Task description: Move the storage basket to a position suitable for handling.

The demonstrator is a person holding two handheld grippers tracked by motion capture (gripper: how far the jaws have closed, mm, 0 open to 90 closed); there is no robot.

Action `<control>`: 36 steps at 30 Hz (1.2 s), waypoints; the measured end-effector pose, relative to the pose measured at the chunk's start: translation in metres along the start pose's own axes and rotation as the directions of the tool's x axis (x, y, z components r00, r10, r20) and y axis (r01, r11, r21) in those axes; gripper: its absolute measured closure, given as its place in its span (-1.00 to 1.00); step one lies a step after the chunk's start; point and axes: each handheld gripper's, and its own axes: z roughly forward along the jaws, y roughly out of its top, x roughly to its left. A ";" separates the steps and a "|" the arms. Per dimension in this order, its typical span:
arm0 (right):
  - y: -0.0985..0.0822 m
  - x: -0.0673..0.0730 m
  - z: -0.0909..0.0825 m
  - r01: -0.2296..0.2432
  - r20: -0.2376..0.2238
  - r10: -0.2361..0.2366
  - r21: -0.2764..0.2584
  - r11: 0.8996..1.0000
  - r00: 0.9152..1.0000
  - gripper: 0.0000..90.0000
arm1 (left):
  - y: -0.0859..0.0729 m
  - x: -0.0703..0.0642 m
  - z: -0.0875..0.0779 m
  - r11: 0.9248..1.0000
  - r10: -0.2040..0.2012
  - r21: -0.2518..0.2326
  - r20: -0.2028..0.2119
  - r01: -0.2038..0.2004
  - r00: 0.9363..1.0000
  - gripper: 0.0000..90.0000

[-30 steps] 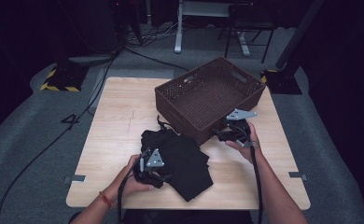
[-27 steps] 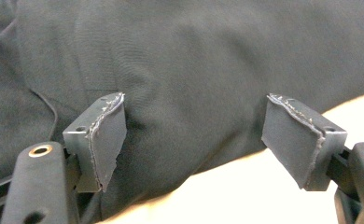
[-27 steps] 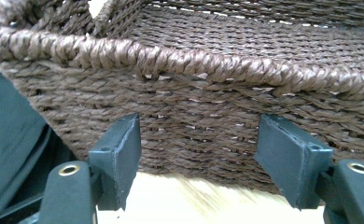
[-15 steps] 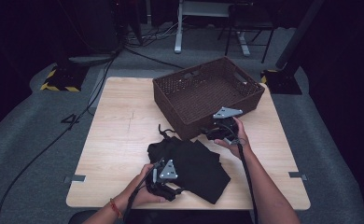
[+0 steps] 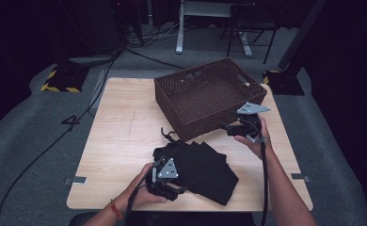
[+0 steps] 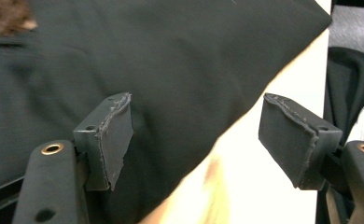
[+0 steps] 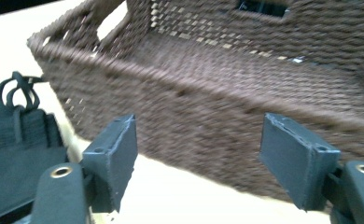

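A folded black garment (image 5: 205,169) lies on the wooden table (image 5: 120,141), just in front of a brown wicker basket (image 5: 210,94). My left gripper (image 5: 174,190) hovers over the garment's near left edge. In the left gripper view the left gripper (image 6: 196,135) is open. Its jaws have just closed a little, with the black garment (image 6: 171,56) beyond them and nothing between. My right gripper (image 5: 226,127) hangs beside the basket's front right corner. Seen in the right gripper view, the right gripper (image 7: 199,154) is open and empty. Its jaws have just been opening, facing the basket's wall (image 7: 217,93).
A black strap loop (image 7: 17,88) sticks out of the garment toward the basket. Bare tabletop (image 6: 264,186) shows beside the garment's corner. Cables trail from both grippers toward the near table edge. Chair legs and floor cables lie beyond the table.
The left gripper slid right and toward the near edge of the table. The garment now spreads farther right. The right gripper drew back right from the garment and stands by the basket.
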 end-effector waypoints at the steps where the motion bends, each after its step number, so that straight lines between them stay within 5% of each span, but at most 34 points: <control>1: 0.002 -0.005 -0.002 -0.008 0.001 0.008 -0.009 1.000 1.000 -0.43 | 0.000 0.005 -0.007 1.000 -0.005 -0.009 -0.026 0.004 1.000 -0.41; 12: 0.028 -0.011 0.013 0.056 -0.033 -0.055 0.042 0.998 0.998 -0.57 | -0.010 0.031 -0.020 0.998 -0.047 -0.044 -0.131 0.042 0.990 -0.43; 14: 0.032 -0.009 0.021 0.062 -0.051 -0.059 0.059 0.996 0.997 -0.55 | -0.013 0.039 -0.027 0.998 -0.062 -0.046 -0.230 0.053 0.971 -0.50; 18: 0.033 -0.007 0.035 0.072 -0.070 -0.066 0.090 0.993 0.995 -0.55 | -0.022 0.057 -0.031 0.992 -0.126 -0.047 -0.214 0.118 0.969 -0.57; 19: 0.033 -0.006 0.037 0.078 -0.071 -0.071 0.094 0.993 0.995 -0.55 | -0.026 0.063 -0.027 0.989 -0.149 -0.029 -0.164 0.146 0.975 -0.60; 24: 0.033 -0.003 0.042 0.098 -0.063 -0.092 0.106 0.990 0.994 -0.53 | -0.030 0.063 -0.015 0.990 -0.137 0.010 -0.117 0.139 0.984 -0.58; 25: 0.032 -0.002 0.042 0.124 -0.032 -0.122 0.106 0.987 0.992 -0.38 | -0.032 0.061 -0.012 0.989 -0.142 0.019 -0.107 0.145 0.984 -0.51; 36: 0.033 0.010 0.040 0.104 -0.063 -0.099 0.084 0.991 0.993 -0.19 | -0.023 0.035 0.005 0.992 -0.102 0.064 -0.048 0.105 0.994 -0.40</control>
